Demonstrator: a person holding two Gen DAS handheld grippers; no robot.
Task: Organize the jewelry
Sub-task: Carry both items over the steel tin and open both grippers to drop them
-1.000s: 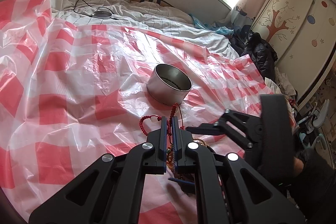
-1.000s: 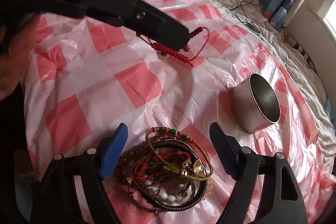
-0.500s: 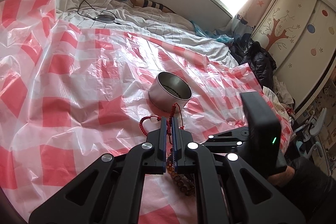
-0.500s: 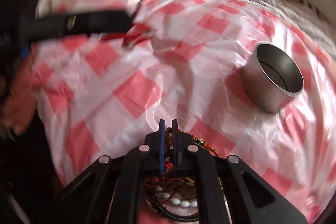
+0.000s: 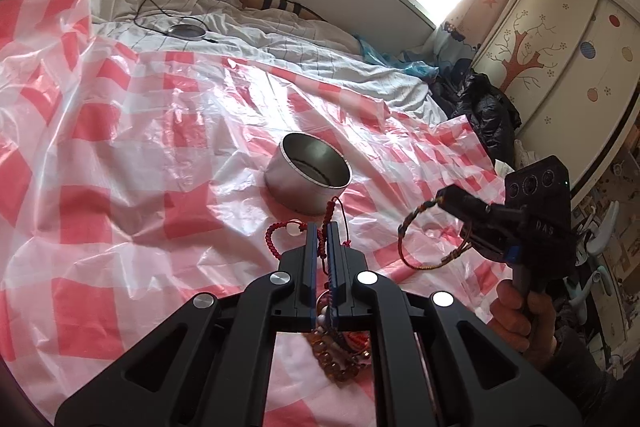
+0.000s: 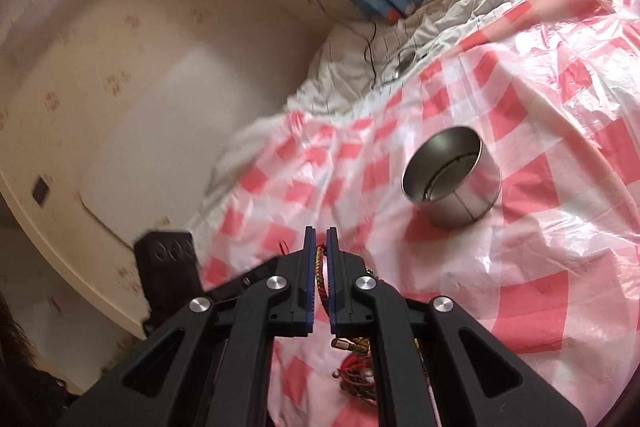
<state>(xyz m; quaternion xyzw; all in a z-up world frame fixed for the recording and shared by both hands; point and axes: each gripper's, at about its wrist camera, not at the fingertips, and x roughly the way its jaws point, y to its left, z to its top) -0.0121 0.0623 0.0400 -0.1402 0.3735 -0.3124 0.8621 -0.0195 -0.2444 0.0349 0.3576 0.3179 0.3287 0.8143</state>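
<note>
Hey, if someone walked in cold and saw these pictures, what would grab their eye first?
Probably the shiny metal tin standing open on the red-checked plastic sheet. Then the two grippers: the left gripper pinching a red cord bracelet, the right gripper lifting a multicoloured braided bracelet.

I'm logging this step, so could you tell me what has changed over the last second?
The right gripper closed on a braided bracelet from the jewelry pile and lifted it. The left gripper still clamps the red bracelet; the tin hasn't moved.
</note>
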